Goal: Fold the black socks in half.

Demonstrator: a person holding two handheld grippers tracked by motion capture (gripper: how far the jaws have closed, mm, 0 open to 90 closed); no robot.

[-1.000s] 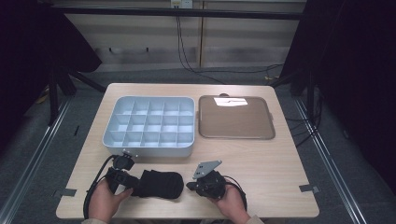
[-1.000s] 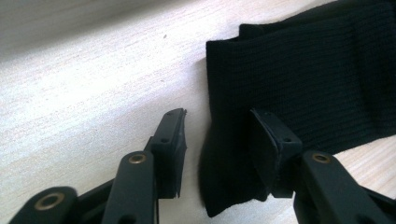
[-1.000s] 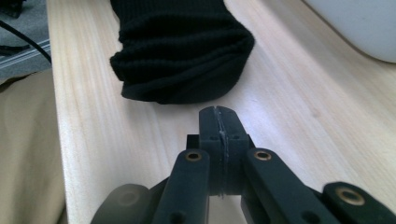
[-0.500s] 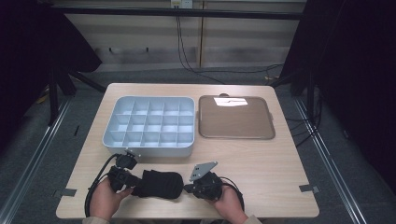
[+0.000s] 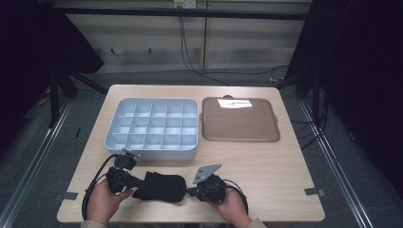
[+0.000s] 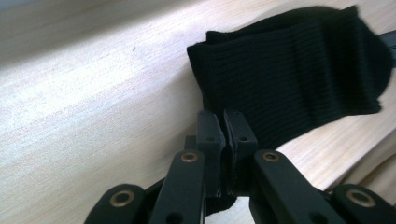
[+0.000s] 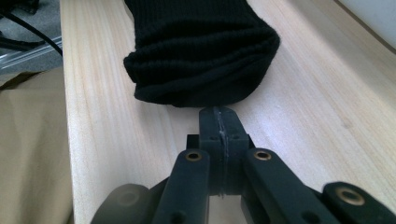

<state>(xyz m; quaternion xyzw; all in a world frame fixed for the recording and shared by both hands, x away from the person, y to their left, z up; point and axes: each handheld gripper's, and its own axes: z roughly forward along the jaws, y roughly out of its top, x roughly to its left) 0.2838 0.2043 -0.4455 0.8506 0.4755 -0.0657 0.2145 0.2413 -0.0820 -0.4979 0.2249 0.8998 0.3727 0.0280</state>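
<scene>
The left gripper [image 5: 138, 181] pinches the black sock [image 5: 160, 186] at the table's [image 5: 266, 161] near edge, beside the divided bin [image 5: 151, 128]; its own view shows cloth clamped between jaws; the right gripper [image 7: 218, 122], clenched empty, touches the sock's rounded end; binning looks undone.

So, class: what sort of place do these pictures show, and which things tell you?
Probably a lab or test bench rather than a home: a bare wooden table ringed by dark curtains, loose cables on the floor, and a compartment box, tray and black sock laid out.
</scene>
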